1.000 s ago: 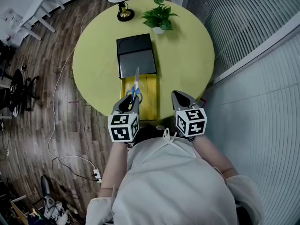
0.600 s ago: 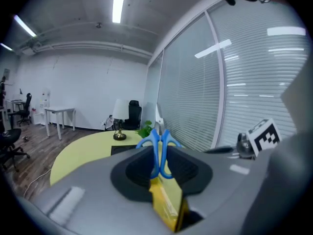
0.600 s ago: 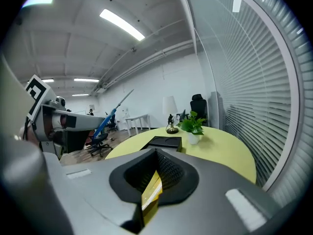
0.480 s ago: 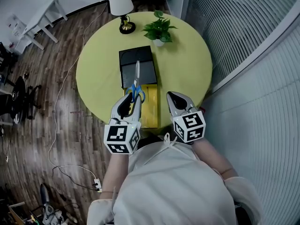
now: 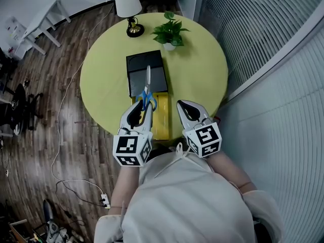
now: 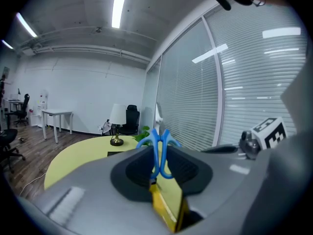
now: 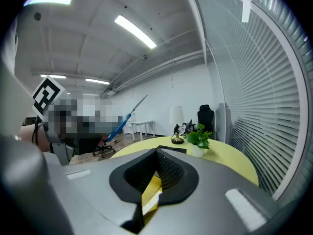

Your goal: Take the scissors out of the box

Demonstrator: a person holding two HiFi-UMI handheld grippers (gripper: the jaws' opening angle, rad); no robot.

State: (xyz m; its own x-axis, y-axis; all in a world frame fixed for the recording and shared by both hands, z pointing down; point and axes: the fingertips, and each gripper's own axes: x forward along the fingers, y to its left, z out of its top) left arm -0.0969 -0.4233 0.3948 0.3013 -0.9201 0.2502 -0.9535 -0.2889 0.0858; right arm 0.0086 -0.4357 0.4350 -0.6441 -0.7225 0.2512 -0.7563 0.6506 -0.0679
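Observation:
Blue-handled scissors (image 5: 147, 86) hang above the table, blades pointing away from me over the black lid (image 5: 144, 65). My left gripper (image 5: 143, 105) is shut on their handles; the blue loops (image 6: 158, 150) stand upright between its jaws. Under them the open yellow box (image 5: 161, 116) lies at the near edge of the round yellow table (image 5: 202, 75). To the right, my right gripper (image 5: 183, 105) hovers beside the box, shut with nothing in it. In the right gripper view the scissors (image 7: 124, 119) show at the left and the box (image 7: 151, 192) shows through the slit of the jaws.
A table lamp (image 5: 128, 6) and a small potted plant (image 5: 170, 28) stand at the table's far side. A glass wall with blinds (image 5: 263, 29) runs along the right. Wooden floor with cables (image 5: 61, 110) and a chair lies to the left.
Both grippers have risen. The scissors came up out of the yellow box with the left gripper, and their blades now reach over the black lid. Little has moved in the last half second.

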